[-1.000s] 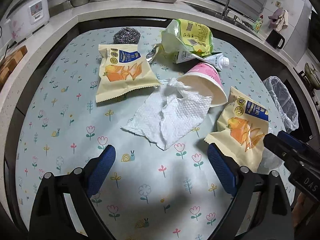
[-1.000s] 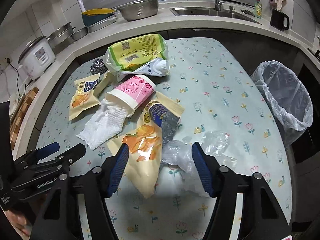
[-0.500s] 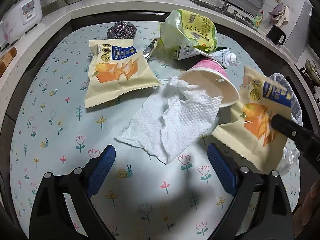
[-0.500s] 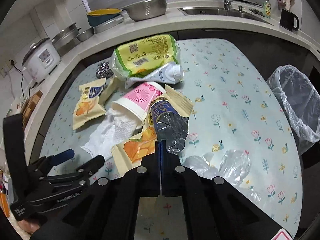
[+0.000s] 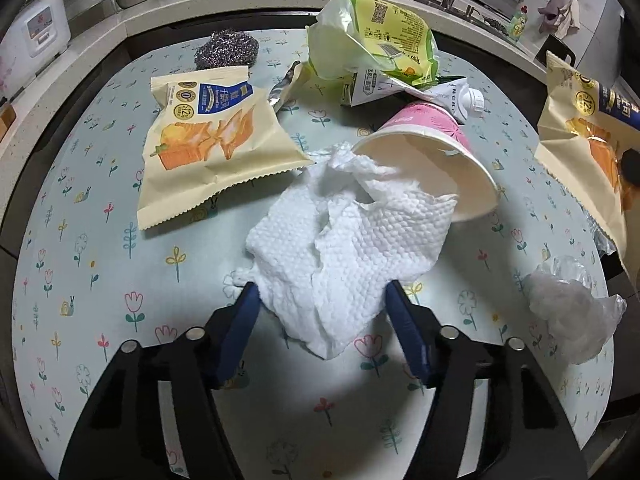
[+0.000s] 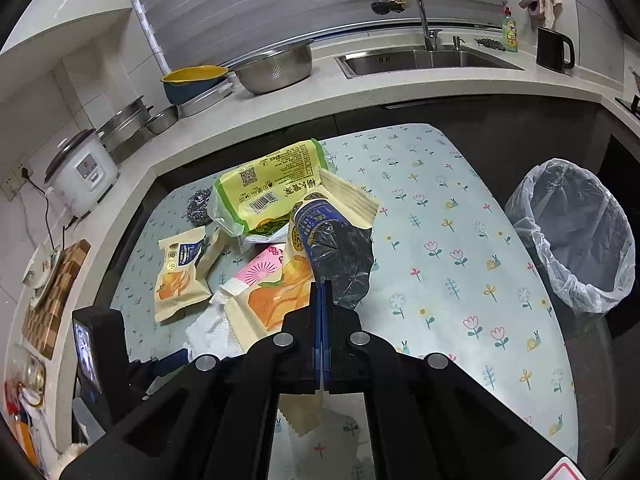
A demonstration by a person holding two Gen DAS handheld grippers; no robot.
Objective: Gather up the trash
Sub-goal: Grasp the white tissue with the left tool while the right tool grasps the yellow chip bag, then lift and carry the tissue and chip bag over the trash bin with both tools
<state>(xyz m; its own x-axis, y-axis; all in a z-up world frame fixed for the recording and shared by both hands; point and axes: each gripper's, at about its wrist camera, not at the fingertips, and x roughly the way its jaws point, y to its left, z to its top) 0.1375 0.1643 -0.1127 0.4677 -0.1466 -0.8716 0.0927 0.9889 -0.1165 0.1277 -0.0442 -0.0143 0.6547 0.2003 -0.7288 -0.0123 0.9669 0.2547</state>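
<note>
**Kitchen fittings standing around the flowered worktop**

A white rice cooker (image 6: 82, 172) is sitting on the pale counter (image 6: 360, 92) at the left, its cord running to a wall socket. Steel pans (image 6: 128, 118) are stacking up just beside it. A blue and yellow bowl (image 6: 192, 80) is resting near a steel colander (image 6: 276, 68). A curved tap (image 6: 416, 4) is arching over the steel sink (image 6: 424, 58). A green bottle (image 6: 509, 32) and a black kettle (image 6: 554, 50) are standing at the right. A wooden board (image 6: 56, 292) is lying on the counter's near left end.
</note>
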